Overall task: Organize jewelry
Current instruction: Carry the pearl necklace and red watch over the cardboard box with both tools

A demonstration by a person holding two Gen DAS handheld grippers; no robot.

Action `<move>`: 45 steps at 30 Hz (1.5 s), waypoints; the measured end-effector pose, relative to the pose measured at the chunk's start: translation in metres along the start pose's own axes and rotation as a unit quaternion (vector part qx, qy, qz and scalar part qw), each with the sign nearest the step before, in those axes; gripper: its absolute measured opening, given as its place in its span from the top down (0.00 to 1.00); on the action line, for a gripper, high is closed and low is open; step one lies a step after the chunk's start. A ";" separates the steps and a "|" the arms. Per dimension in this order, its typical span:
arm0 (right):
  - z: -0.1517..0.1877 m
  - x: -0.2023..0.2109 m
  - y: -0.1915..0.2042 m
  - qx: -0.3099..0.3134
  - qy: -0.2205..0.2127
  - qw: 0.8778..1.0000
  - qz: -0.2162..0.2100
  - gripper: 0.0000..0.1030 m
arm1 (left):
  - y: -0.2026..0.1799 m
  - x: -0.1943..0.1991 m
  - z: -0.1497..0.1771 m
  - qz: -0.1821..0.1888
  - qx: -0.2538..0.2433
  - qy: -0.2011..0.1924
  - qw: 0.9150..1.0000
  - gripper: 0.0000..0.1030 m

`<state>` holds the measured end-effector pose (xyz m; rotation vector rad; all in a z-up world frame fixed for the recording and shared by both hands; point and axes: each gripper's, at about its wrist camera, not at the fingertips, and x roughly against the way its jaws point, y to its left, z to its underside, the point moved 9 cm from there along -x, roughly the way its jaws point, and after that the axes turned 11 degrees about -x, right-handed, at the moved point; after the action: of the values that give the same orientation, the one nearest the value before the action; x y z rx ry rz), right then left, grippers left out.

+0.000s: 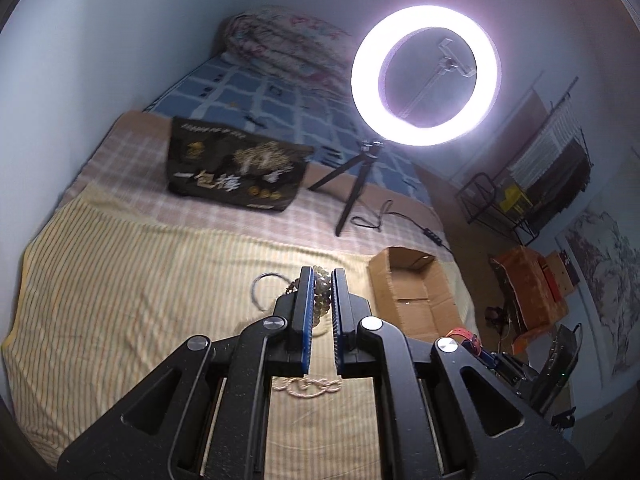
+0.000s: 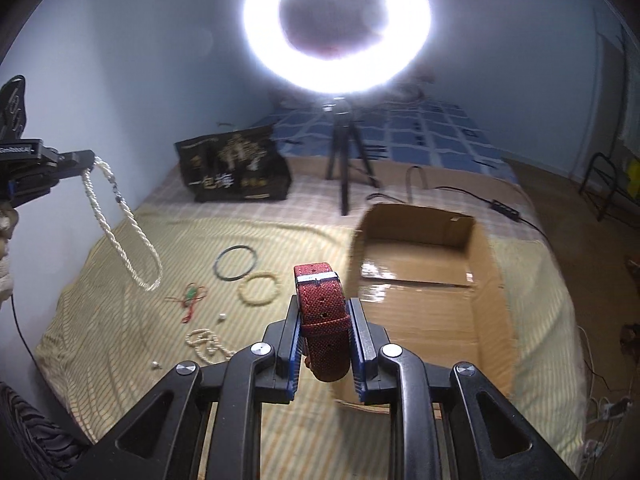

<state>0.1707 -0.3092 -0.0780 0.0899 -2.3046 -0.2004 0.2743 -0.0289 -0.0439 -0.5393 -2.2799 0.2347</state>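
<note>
Gripping a red watch strap (image 2: 322, 320) in the right gripper (image 2: 325, 340) at lower centre, beside the empty cardboard box (image 2: 492, 300); left gripper (image 2: 86, 160), upper left, clamped on a pearl rope necklace (image 2: 120, 232). Bangle (image 2: 235, 262), bead bracelet (image 2: 259, 289), pearls (image 2: 208, 344) left loose.

A lit ring light (image 2: 338, 26) on a black tripod (image 2: 344, 160) is seen on the checked blanket (image 2: 400, 204); a black printed bag (image 2: 236, 170) beside it; blue patterned bedding (image 1: 280, 100) and a folded quilt (image 1: 280, 36) behind.
</note>
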 end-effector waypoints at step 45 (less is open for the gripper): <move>0.028 -0.017 -0.121 -0.102 0.049 0.993 0.036 0.76 | -0.209 -0.220 -0.011 0.050 -0.089 0.106 0.989 0.94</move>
<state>0.1620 -0.4224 -0.1299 -0.0866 -2.1732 -0.3845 0.3541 -0.3145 -0.1102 -0.7369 -2.0806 0.0199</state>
